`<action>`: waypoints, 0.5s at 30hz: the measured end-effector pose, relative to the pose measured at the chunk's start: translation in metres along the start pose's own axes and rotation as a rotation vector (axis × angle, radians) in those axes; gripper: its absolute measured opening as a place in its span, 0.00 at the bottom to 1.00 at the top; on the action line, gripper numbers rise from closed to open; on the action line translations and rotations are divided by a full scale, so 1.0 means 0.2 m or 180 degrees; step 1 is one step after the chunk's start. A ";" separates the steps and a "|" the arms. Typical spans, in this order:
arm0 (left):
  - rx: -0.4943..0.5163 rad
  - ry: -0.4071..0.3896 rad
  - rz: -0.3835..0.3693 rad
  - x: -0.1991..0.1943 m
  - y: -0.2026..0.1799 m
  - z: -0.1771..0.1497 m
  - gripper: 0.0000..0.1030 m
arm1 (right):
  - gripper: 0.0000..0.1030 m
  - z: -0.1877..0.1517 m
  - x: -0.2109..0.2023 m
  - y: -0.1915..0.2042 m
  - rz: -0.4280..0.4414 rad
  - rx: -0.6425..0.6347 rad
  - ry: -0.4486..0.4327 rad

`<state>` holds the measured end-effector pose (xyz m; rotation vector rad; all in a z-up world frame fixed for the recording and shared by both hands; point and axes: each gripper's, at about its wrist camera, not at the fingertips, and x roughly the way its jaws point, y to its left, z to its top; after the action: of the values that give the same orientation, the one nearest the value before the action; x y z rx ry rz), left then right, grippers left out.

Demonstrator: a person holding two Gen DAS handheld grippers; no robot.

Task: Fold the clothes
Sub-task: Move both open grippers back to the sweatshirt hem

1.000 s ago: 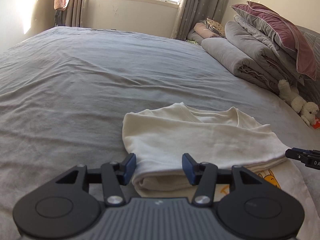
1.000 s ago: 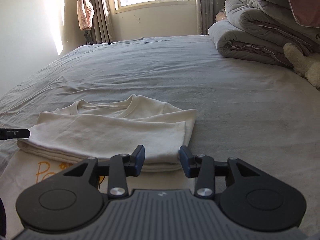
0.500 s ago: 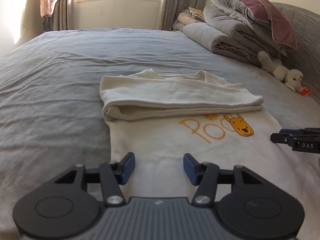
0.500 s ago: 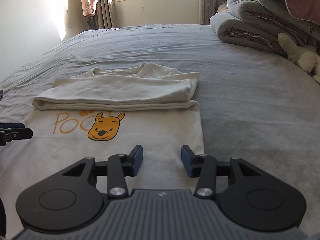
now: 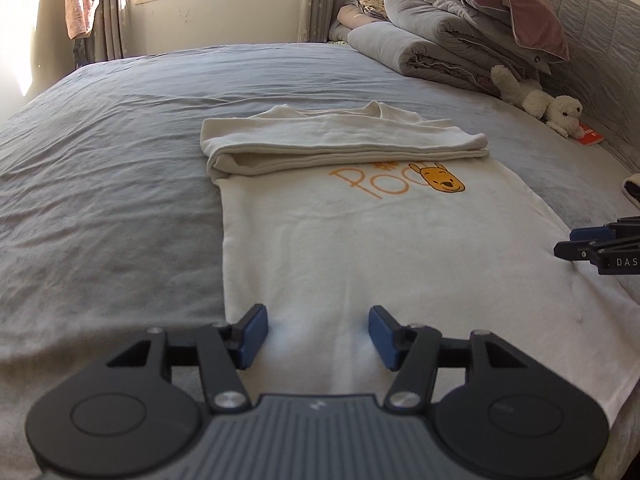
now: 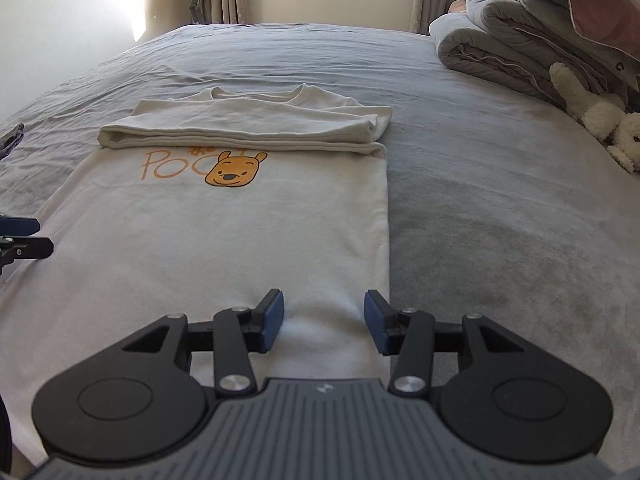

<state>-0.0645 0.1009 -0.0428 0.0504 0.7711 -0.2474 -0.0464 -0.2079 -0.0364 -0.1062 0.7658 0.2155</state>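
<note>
Both grippers have been drawn back from the folded top band of the shirt toward its near hem, so that the printed front, hidden a second ago, is now exposed.

Left gripper (image 5: 318, 334): seen above the shirt's near left corner, jaws apart with nothing clamped; only flat cloth lies beneath the gap.

Shirt (image 5: 360, 248): cream-white, spread flat on the grey bed (image 5: 120, 184). Its upper part is folded down into a thick band (image 5: 344, 148) across the chest, with the collar visible behind it. Just below the band an orange outline word is printed, readable as "POO", its end covered by a yellow bear-face graphic (image 5: 442, 178). The lower body is smooth, with straight side edges.

Right gripper (image 6: 324, 322): held over the shirt's near right edge, jaws apart and empty. In the left wrist view its side is seen at the right margin, marked "DAS" (image 5: 624, 262); further letters are cut off.

Background, right: folded grey quilts (image 5: 432, 44), a mauve pillow (image 5: 516, 4) and a white plush toy (image 5: 540, 102) lie along the headboard.
</note>
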 end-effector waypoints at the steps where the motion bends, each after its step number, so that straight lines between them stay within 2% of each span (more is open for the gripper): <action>1: 0.0030 0.0033 -0.0007 -0.01 0.00 -0.01 0.57 | 0.48 -0.02 -0.02 0.00 0.0006 -0.0012 0.0022; 7: 0.0222 0.0288 -0.0116 -0.13 -0.03 -0.08 0.58 | 0.49 -0.10 -0.12 0.00 0.0030 -0.0066 0.0134; 9: 0.0278 0.0349 -0.0156 -0.17 -0.03 -0.11 0.58 | 0.53 -0.12 -0.16 0.01 -0.0002 -0.0136 0.0201; 10: 0.0301 0.0375 -0.0170 -0.19 -0.03 -0.12 0.59 | 0.57 -0.13 -0.17 0.01 -0.0023 -0.0154 0.0250; 13: 0.0324 0.0563 -0.0185 -0.23 -0.01 -0.16 0.67 | 0.58 -0.16 -0.22 -0.03 0.0027 -0.0090 0.0408; 15: 0.0328 0.0578 -0.0229 -0.26 0.01 -0.20 0.67 | 0.59 -0.18 -0.25 -0.05 0.0057 -0.0024 0.0468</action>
<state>-0.1279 0.1185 -0.0347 0.1443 0.9413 -0.3542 -0.1035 -0.2319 -0.0277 -0.1234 0.9126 0.2295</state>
